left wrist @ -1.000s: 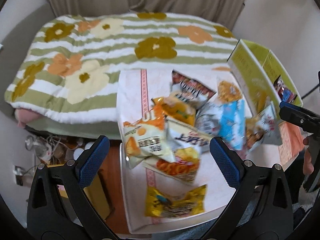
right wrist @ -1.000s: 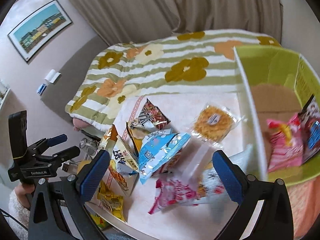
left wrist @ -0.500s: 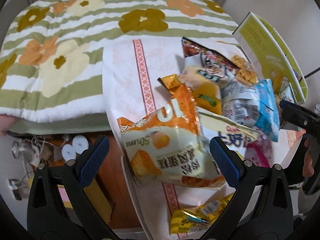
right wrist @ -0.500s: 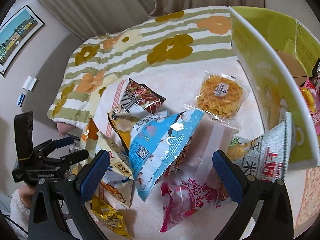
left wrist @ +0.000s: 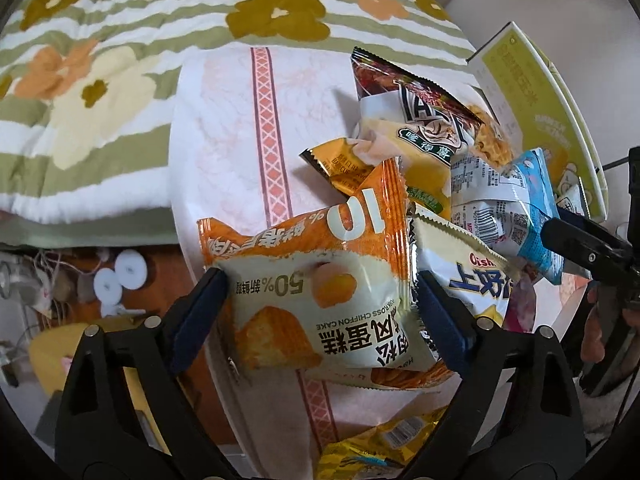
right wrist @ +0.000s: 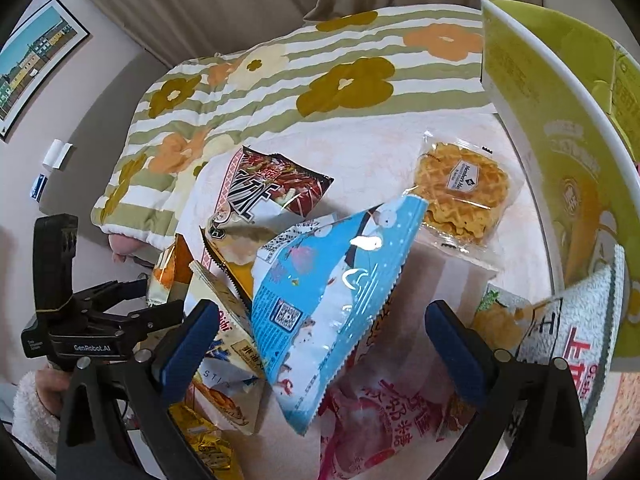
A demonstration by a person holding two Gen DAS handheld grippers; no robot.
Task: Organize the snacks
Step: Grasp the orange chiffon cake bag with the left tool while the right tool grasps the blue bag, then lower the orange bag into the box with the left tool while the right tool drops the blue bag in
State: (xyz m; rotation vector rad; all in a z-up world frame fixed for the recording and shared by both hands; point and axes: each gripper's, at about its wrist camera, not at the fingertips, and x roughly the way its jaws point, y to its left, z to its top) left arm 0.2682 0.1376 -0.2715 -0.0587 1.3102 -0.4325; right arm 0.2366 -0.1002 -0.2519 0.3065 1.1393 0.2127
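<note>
A pile of snack packets lies on a small pink-patterned table. My left gripper is open, its blue pads on either side of an orange and white chiffon cake packet. My right gripper is open over a light blue packet, above a pink candy bag. A waffle pack and a dark red packet lie further back. The yellow-green box stands at the right. The left gripper also shows in the right wrist view.
A bed with a flowered striped cover lies behind the table. A yellow foil packet sits at the table's near edge. Cables and white discs lie on the floor at the left. A white rice snack bag leans against the box.
Both grippers have moved forward and down toward the pile. The left one now straddles the chiffon cake packet; the right one has come close over the light blue packet.
</note>
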